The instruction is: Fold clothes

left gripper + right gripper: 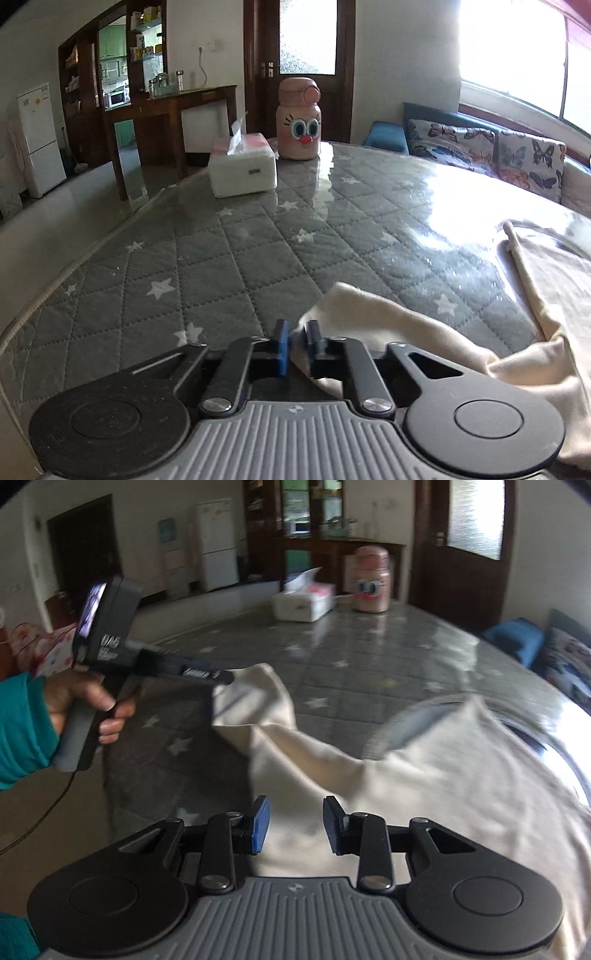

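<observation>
A cream garment (424,786) with a grey collar lies on the grey star-quilted table (351,686). My left gripper (298,345) is shut on the end of its sleeve (369,314) and holds it just above the table. In the right wrist view the left gripper (225,677) pulls the sleeve (258,701) out to the left. My right gripper (295,825) is open and empty, hovering over the garment's body near the front edge. The rest of the garment lies to the right in the left wrist view (554,288).
A white tissue box (242,168) and a pink cartoon-face jar (299,122) stand at the table's far end. A sofa with butterfly cushions (487,151) runs along the right. A wooden desk (170,110) and a white fridge (37,136) stand beyond the left edge.
</observation>
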`<state>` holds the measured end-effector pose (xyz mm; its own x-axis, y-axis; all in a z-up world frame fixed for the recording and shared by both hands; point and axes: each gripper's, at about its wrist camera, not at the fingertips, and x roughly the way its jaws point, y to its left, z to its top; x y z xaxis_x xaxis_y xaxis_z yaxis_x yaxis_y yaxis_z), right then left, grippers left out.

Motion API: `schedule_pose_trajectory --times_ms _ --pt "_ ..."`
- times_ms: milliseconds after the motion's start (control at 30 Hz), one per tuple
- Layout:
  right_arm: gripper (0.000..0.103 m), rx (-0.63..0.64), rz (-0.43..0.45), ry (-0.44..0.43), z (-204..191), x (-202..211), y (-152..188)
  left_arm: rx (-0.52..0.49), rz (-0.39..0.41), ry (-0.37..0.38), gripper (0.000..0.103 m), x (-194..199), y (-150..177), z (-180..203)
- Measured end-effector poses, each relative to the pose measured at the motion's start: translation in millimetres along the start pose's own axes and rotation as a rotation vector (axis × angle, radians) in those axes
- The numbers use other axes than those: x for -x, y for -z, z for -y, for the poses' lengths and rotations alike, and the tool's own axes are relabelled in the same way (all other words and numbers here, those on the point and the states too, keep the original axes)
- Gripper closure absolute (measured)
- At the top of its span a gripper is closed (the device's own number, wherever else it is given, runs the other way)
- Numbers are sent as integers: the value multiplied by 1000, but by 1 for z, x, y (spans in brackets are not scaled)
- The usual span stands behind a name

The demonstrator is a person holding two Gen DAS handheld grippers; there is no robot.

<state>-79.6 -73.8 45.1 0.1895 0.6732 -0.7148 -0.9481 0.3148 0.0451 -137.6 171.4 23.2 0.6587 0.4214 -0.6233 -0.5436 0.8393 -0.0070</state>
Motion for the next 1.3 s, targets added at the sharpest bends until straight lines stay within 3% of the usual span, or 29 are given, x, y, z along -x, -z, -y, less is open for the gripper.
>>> schedule_pose_trajectory --times_ms 167,233,267,400,533,667,767,867,933,1000,1033,1300 --pt "74 34 -37 0 -11 -19 1 -22 70 8 97 5 -22 2" --pt "84 28 -49 5 -12 -22 2 -36 106 12 98 8 -32 4" --pt "93 26 -51 -6 -12 -23 2 -45 127 13 98 10 -36 6" --pt "97 35 -61 -53 -15 -25 4 -100 199 -7 98 13 -45 16" --pt "96 54 -57 -90 -18 -23 3 -125 161 -33 97 -7 -40 19" --pt "89 21 -18 -60 -9 -18 -3 -72 91 -33 97 -26 -31 8" --pt "85 -10 -35 -37 -1 -25 -4 -13 44 -20 96 -36 -28 -2" --pt "81 4 -55 -47 -2 -30 -1 3 37 -14 92 -34 -26 -5" --pt "80 12 -48 -55 -3 -26 -1 11 42 -19 82 -31 -25 -6" --pt "79 19 -38 -62 -3 -22 -1 29 41 -28 52 -26 -24 -7" --pt "78 21 -32 -57 -3 -21 -2 40 41 -28 49 -23 -24 -7" --pt "71 3 -45 -40 -3 -21 1 55 -7 2 50 -22 -14 3"
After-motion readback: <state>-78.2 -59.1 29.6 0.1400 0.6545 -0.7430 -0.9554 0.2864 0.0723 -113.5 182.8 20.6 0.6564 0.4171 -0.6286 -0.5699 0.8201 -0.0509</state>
